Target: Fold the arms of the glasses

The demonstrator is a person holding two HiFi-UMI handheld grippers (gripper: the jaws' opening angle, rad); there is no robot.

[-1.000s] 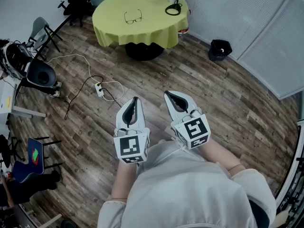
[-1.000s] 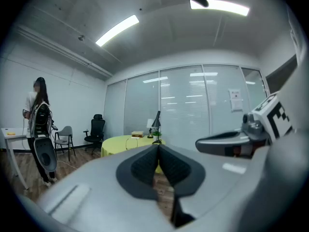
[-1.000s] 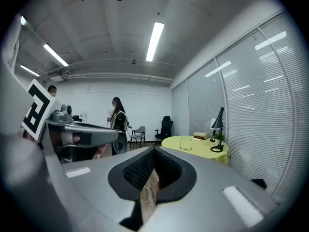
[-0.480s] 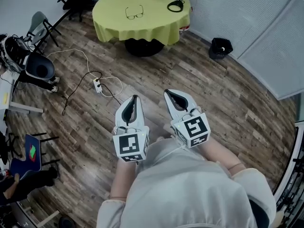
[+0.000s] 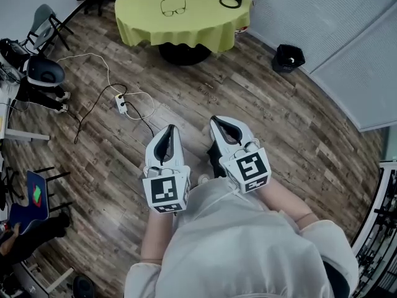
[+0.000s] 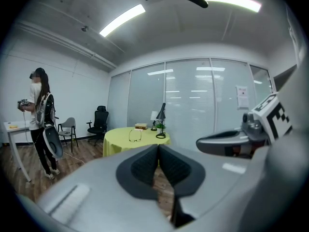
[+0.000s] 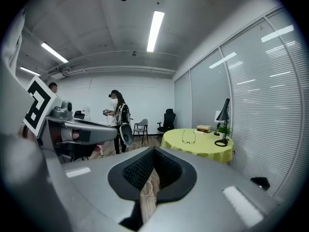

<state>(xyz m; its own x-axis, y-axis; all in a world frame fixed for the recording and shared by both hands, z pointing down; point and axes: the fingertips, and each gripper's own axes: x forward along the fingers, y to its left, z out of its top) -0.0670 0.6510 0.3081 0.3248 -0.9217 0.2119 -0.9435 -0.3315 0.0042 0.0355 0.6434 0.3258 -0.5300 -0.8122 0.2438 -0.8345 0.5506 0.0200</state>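
A wood-plank floor [image 5: 298, 135] fills most of the head view, bounded on the right by a glass wall [image 5: 347, 36] with blinds. At the far end, left of centre, stands a round bench [image 5: 186, 30] under a yellow-green cloth. Left of it, in the left gripper view, a second person [image 6: 39, 122] stands by a white desk, with a grey chair [image 6: 67, 129] and a black office chair [image 6: 99, 121] further back.

Near the bottom of the head view both tools are held out side by side over the floor, well apart from the bench. The left hand-held gripper [image 5: 171, 128] is clenched – its dark ribbed pads meet at the tip with nothing between them. The right hand-held gripper [image 5: 213, 120] is likewise clenched and empty, just right of the left one and close beside it.

A black bin [image 5: 289, 58] sits on the floor by the glass wall, right of the bench. A black lamp [image 7: 223, 124] stands at the bench's right edge, with a small plant and a stack of books [image 7: 203, 128] close by. On the floor to the left lies a white power strip [image 5: 121, 104] with looping cables.

The glasses [image 5: 173, 7] lie on the cloth near the middle of the bench, left of the lamp – their arms look spread open, and neither tool is near them.
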